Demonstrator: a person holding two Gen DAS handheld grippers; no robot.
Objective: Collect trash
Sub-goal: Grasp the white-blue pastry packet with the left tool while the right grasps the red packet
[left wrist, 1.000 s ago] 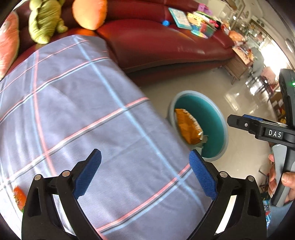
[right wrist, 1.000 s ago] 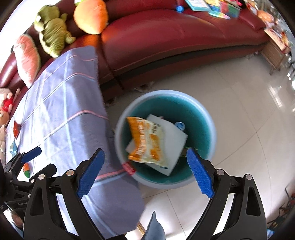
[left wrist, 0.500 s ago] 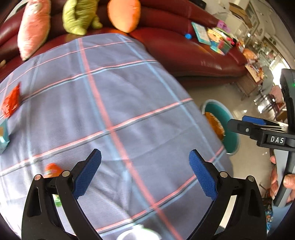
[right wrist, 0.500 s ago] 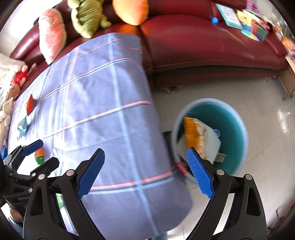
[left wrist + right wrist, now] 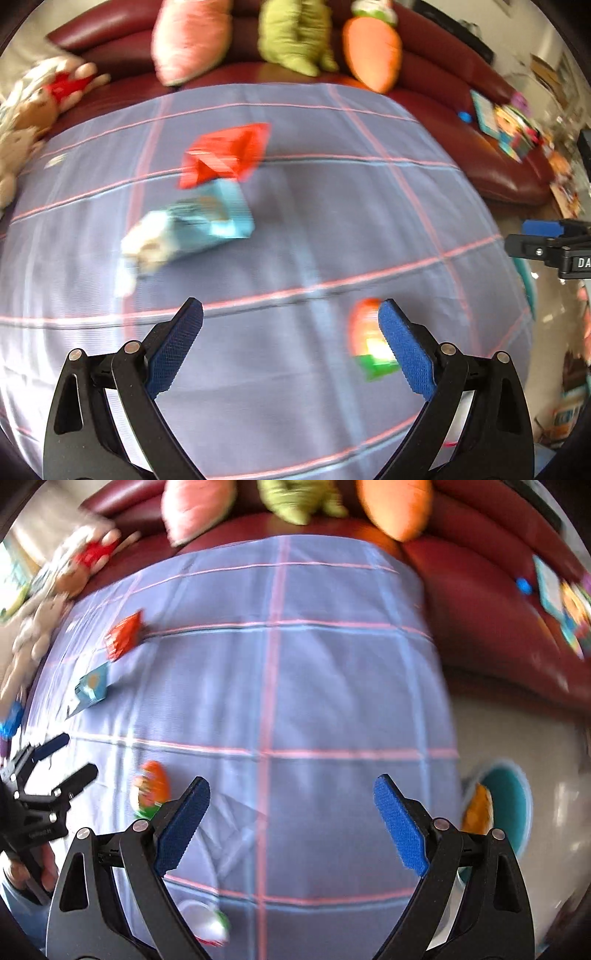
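My left claw (image 5: pixel 290 325) hangs wide open above the bench (image 5: pixel 295 229), gripping nothing; an orange-and-green wrapper (image 5: pixel 364 341) lies just beside its right pad. My right claw (image 5: pixel 291 801) gapes equally wide, empty. A red packet (image 5: pixel 225 155) and blue packet (image 5: pixel 207 221) lie toward the bench's far-left corner. The teal bin (image 5: pixel 511 805) stands off the right edge.
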